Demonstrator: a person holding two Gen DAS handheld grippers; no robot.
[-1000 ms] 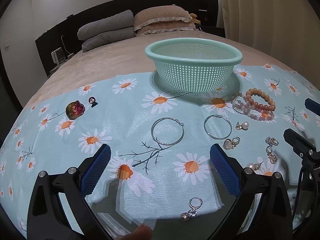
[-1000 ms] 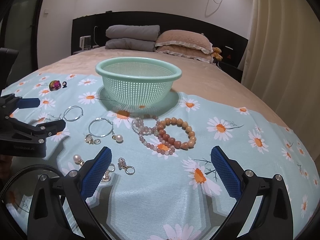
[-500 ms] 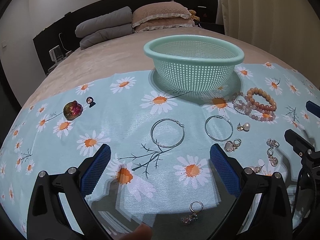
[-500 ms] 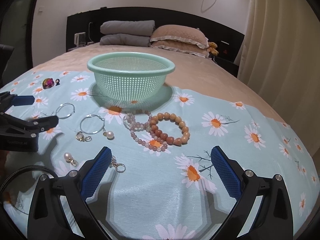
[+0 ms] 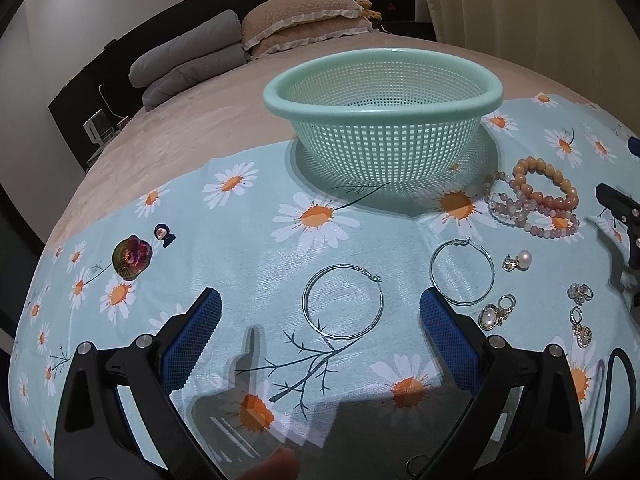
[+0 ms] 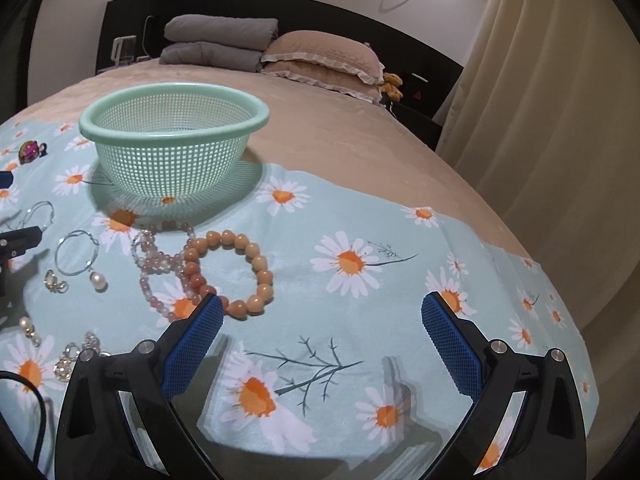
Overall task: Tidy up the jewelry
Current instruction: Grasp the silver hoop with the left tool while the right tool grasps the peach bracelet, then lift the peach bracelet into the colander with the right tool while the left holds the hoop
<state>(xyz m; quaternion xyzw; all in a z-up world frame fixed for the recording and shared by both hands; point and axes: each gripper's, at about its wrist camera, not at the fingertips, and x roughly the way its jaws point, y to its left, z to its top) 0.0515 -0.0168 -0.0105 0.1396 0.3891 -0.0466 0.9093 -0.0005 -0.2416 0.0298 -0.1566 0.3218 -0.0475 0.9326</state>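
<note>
A mint green basket stands on a daisy-print cloth, and shows in the right wrist view too. My left gripper is open and empty, with a silver hoop earring between its fingertips. A second hoop, a pearl earring and small earrings lie to its right. My right gripper is open and empty. An orange bead bracelet and a pink bead bracelet lie just past its left fingertip.
An iridescent brooch and a tiny figure charm lie at the cloth's left. Pillows and folded grey quilts sit at the bed's head. A curtain hangs at the right.
Both grippers have moved forward and closer to the cloth. The hoop earring now lies between the left fingertips, and the bracelets sit near the right gripper's left fingertip.
</note>
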